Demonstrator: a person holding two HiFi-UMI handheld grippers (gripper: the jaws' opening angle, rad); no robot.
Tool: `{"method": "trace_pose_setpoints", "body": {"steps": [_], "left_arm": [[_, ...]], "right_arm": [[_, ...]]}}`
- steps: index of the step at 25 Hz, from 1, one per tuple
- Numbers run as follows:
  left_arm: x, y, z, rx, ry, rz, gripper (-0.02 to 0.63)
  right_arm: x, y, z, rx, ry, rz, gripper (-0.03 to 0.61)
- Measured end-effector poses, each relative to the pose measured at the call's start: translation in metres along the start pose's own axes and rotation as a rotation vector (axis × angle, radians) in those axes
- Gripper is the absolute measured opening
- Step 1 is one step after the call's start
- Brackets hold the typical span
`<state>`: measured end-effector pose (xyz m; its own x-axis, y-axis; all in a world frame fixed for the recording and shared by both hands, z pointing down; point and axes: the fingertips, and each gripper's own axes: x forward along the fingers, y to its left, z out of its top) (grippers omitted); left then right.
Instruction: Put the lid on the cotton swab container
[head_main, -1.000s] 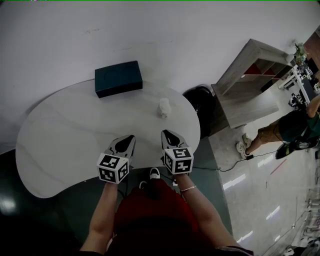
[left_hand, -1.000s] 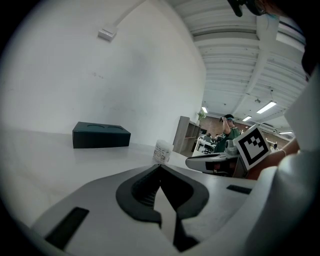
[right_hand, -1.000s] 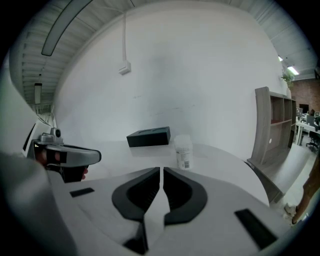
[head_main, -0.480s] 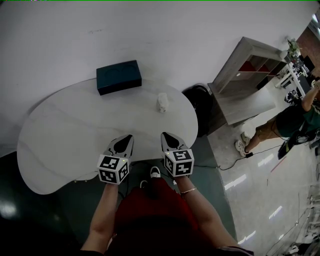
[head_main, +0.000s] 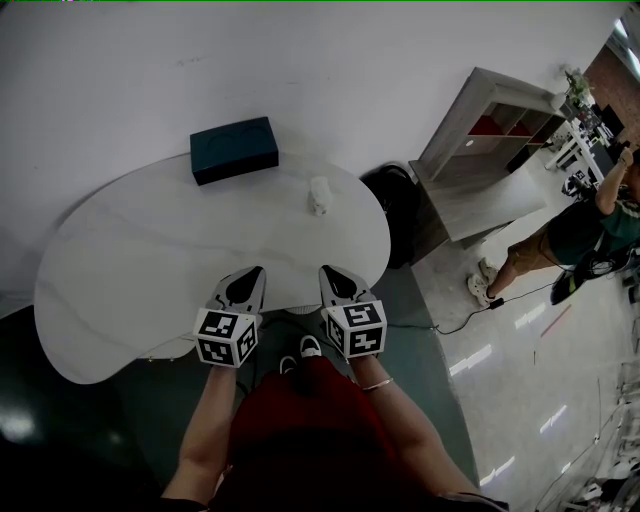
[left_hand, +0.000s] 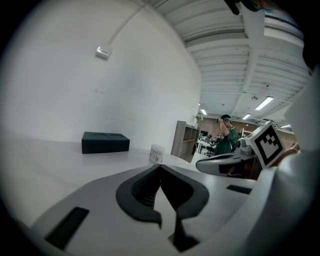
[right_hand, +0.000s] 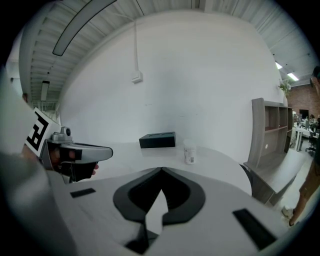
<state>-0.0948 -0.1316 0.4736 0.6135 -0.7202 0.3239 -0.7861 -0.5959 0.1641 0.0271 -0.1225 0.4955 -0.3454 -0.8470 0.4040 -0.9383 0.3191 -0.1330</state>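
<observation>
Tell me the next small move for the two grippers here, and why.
Probably ease the right gripper forward toward the small white cylindrical container to check its top. It stands upright on the white oval table and seems already capped, though it is too small to be sure; no loose lid shows. The right and the left gripper have closed, empty jaws.

white container, dark teal box

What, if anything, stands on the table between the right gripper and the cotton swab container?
Nothing visible. Only bare table lies between the right gripper and the cotton swab container; the dark box sits farther back to the left, off that line.
</observation>
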Motion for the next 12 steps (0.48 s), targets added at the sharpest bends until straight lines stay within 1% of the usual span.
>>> {"method": "trace_pose_setpoints", "body": {"steps": [12], "left_arm": [[-0.007, -0.006, 0.0, 0.008, -0.019, 0.033, 0.023]], "right_arm": [[-0.014, 0.001, -0.003, 0.016, -0.026, 0.016, 0.015]]}}
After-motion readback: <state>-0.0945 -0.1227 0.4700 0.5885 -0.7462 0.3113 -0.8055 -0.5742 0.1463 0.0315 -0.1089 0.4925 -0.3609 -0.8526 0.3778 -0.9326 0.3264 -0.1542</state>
